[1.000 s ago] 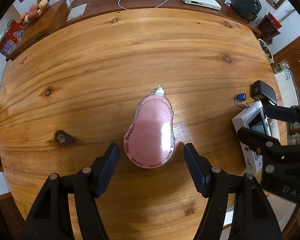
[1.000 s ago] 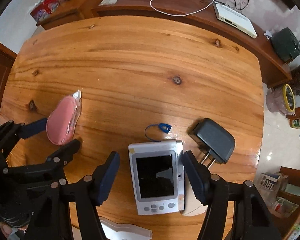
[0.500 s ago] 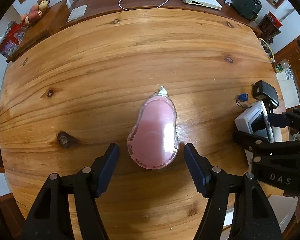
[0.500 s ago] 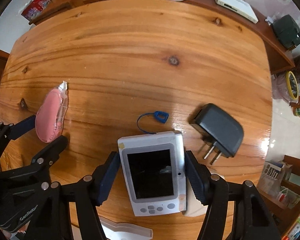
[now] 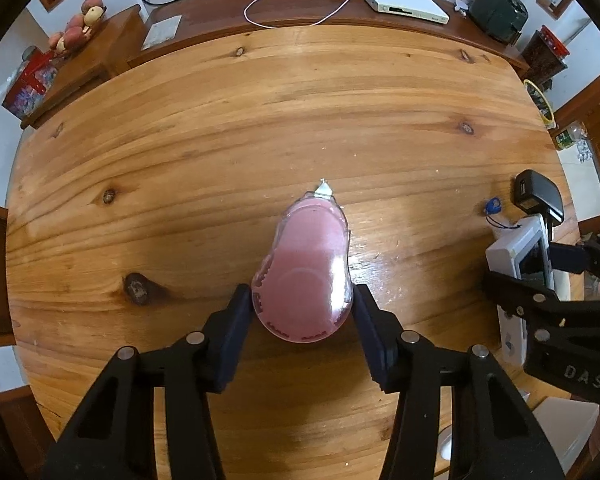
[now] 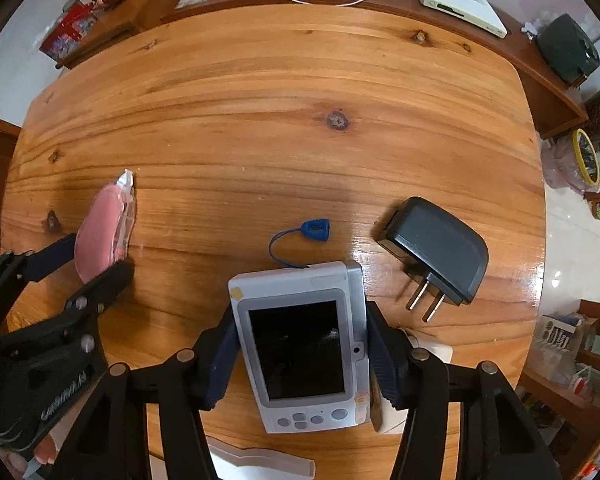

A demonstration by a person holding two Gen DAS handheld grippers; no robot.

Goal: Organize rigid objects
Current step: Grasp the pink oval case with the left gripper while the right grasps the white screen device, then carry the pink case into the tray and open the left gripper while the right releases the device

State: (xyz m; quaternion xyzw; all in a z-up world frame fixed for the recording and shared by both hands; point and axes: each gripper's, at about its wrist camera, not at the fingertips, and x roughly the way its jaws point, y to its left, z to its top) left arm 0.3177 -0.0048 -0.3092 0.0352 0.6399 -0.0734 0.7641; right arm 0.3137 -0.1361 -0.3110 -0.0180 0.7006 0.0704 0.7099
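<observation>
Closing on a pink teardrop-shaped plastic correction-tape dispenser (image 5: 306,272), the left gripper (image 5: 303,312) has both dark pads against its wide end at lower centre of the left view; the white tip points toward the upper frame, and the body lies flat on the wooden table (image 5: 260,120).

Right gripper (image 6: 302,354): jaws also closing, pads set against the two long sides of a grey-white rectangular handheld device with a dark screen (image 6: 304,350), lower centre of the right view. Whether the pinch is firm cannot be told. The device rests on the tabletop, with a pale flat object partly hidden beneath its right edge.

Adjoining items, right view:
- small blue tag on a blue cord (image 6: 316,229), just above the device, cord running to its top edge;
- black plastic plug adapter with two metal prongs (image 6: 436,252), right of centre, apart from the device;
- white flat plastic piece (image 6: 260,462), bottom edge, partly cut off.

Progress, as judged: early. Two items are being gripped, neither yet lifted; no tray or destination appears. The adapter and the remaining pieces are left to be sorted.
</observation>
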